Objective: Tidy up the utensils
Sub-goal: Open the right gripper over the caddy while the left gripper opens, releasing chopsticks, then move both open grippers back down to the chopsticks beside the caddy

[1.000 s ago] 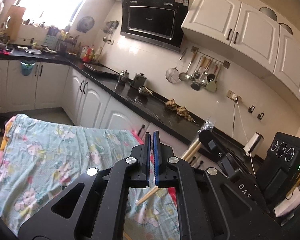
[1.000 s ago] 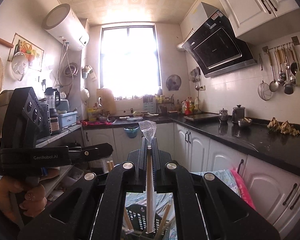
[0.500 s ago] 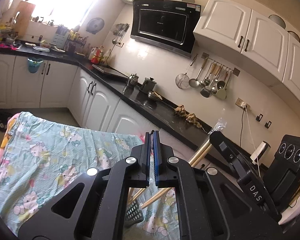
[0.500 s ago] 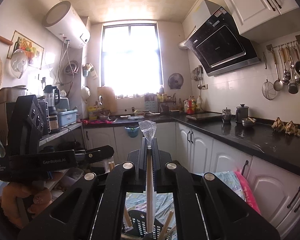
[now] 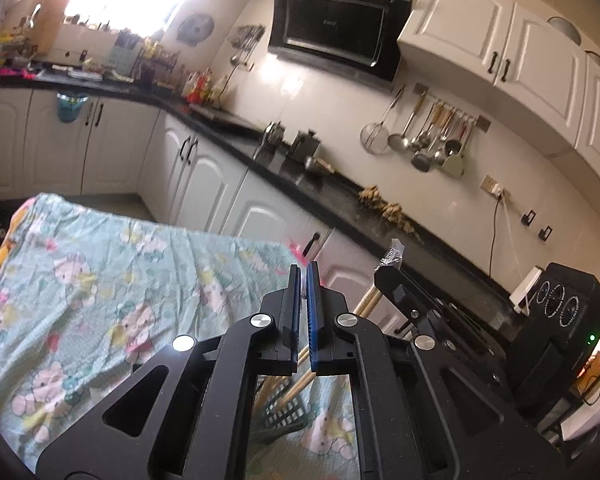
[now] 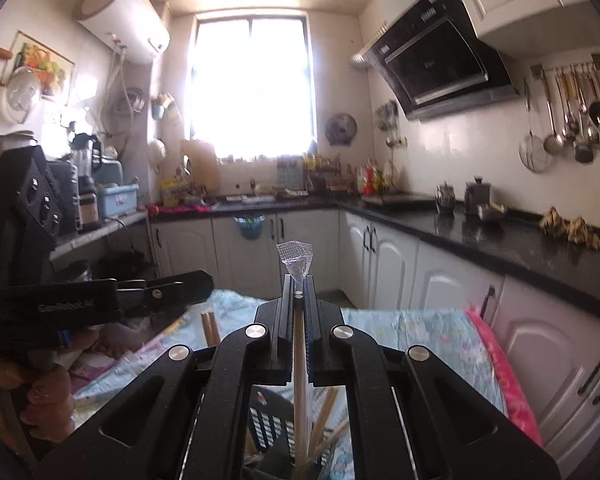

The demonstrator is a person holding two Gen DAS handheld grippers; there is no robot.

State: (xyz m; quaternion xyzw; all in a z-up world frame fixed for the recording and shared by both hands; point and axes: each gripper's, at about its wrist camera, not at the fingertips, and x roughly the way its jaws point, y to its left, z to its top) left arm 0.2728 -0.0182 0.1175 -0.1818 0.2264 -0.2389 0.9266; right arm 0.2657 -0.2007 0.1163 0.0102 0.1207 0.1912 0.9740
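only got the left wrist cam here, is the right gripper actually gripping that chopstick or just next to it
observer: gripping it. The right gripper is shut on the wrapped chopstick, which runs upright between its pads.
operator: where's the lower end
observer: down inside the black basket, with other chopsticks leaning in there beside it.
operator: is my left one in the way
observer: no, the left gripper sits off to the left of the basket, apart from that chopstick.
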